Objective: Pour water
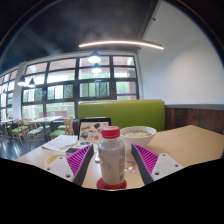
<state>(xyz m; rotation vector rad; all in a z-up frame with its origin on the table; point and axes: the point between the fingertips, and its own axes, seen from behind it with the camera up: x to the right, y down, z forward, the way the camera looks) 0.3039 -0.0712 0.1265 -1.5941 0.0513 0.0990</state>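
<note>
Squarely between your tool's (111,165) two purple pads (80,158) stands a clear plastic bottle (111,157) with a red cap (111,131), upright on the pale table (190,143). You hold the fingers narrow about it, the pads close at both sides, though whether they press on the bottle cannot be told. Beyond the bottle sits a white bowl (138,131), with a white plate (60,143) off to the left. Farther back, a green bench back (135,113) runs under large windows (85,85), and a long ceiling light (120,44) glows overhead.
</note>
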